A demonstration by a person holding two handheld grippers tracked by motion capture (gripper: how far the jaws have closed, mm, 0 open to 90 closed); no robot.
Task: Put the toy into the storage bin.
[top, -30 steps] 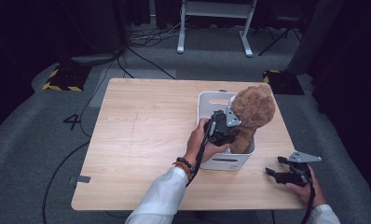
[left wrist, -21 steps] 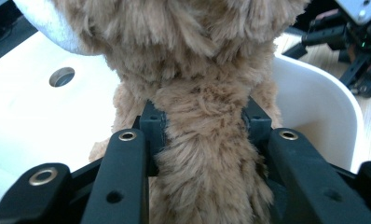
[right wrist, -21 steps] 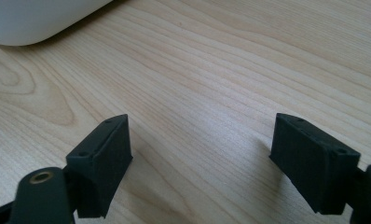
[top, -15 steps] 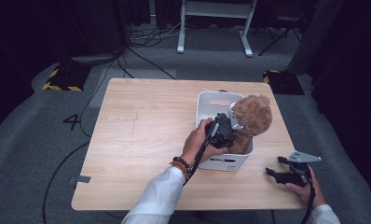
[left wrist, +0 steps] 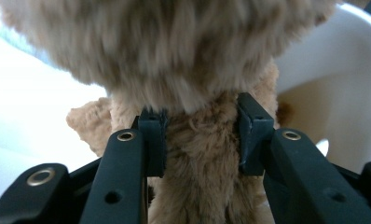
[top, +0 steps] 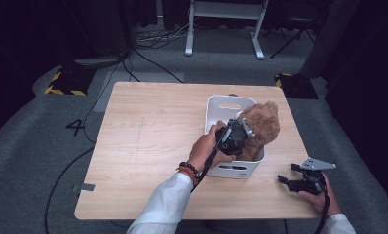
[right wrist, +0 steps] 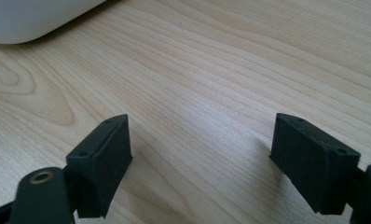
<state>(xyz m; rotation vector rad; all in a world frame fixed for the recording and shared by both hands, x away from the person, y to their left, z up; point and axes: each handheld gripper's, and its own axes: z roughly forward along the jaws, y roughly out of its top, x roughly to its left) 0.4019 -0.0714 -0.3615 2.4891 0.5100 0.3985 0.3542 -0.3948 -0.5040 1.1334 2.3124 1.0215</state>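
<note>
Reaching in from the bottom middle of the high view, the left forearm in its white sleeve (top: 158,207) is stretching up and to the right, and the left hand (top: 207,147) is holding the left gripper (top: 233,137) over the near part of the white basket (top: 215,105). Its jaws are pointing to the right, into the brown teddy bear (top: 260,127). In the left gripper view the two jaws are pressing on the narrow neck of the bear (left wrist: 200,154) from both sides, just under the wide head, so they are closed on it and only the fur is keeping them apart.

The right hand (top: 319,200) is resting low at the lower right of the high view, near the right edge of the worktop (top: 148,136). The right gripper (top: 294,183) is lying level and pointing left, well apart from the basket. In the right gripper view its jaws are standing wide open with bare wood between them, and a corner of the basket (right wrist: 39,18) is showing at the upper left.

The basket is sitting right of centre, with free wood near its right wall. The whole left half of the worktop is giving open room.

Compared with the earlier frames, the bear is sitting lower, with its body now going down inside the basket. The right gripper is keeping the same place.
</note>
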